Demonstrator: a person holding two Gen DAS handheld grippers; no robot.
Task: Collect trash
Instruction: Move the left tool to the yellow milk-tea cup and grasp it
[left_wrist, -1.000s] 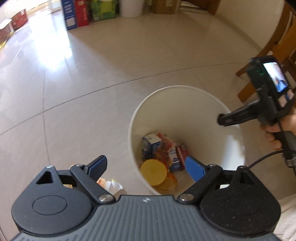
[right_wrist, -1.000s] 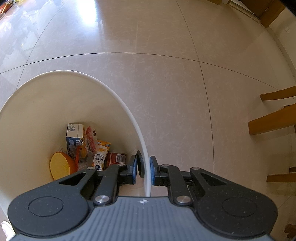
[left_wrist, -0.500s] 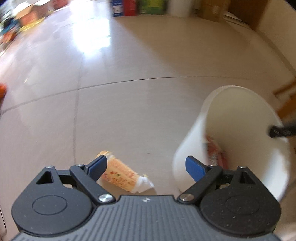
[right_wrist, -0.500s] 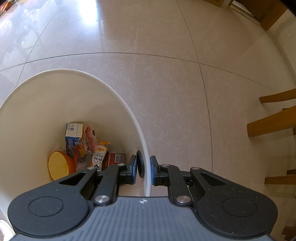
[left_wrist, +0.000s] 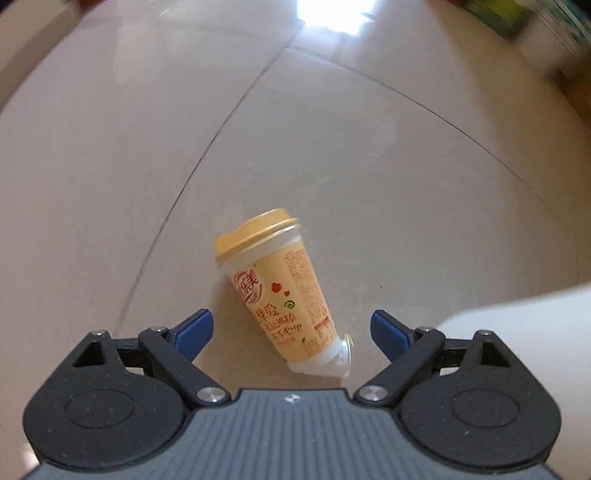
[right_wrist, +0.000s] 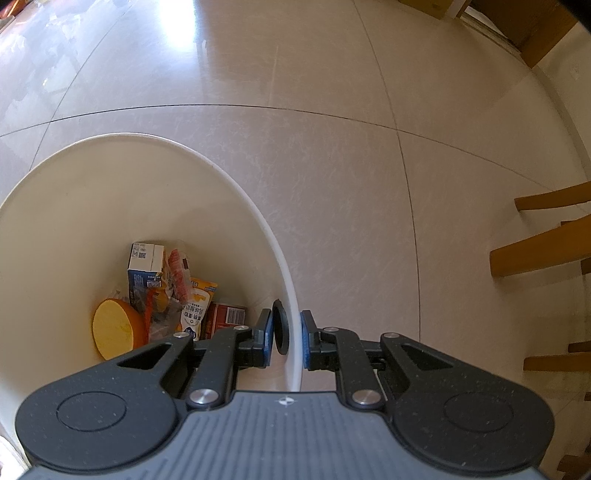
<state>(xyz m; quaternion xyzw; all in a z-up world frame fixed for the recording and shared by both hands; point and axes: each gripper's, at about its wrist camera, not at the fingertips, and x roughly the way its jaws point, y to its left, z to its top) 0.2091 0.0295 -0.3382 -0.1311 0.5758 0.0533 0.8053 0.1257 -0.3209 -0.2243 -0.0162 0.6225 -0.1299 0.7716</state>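
Pale floor tiles (left_wrist: 332, 155) carry a toppled milk-tea cup (left_wrist: 282, 291) between our spread left gripper (left_wrist: 291, 326) fingers, while our right gripper (right_wrist: 286, 338) pinches the bin rim (right_wrist: 291, 306) steady.

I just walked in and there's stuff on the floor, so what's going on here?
A person is collecting trash. The right hand-held gripper is shut on the rim of a white plastic bin holding cartons and wrappers. The left hand-held gripper is open above a yellow lidded paper cup lying on the tiled floor, not yet gripped.
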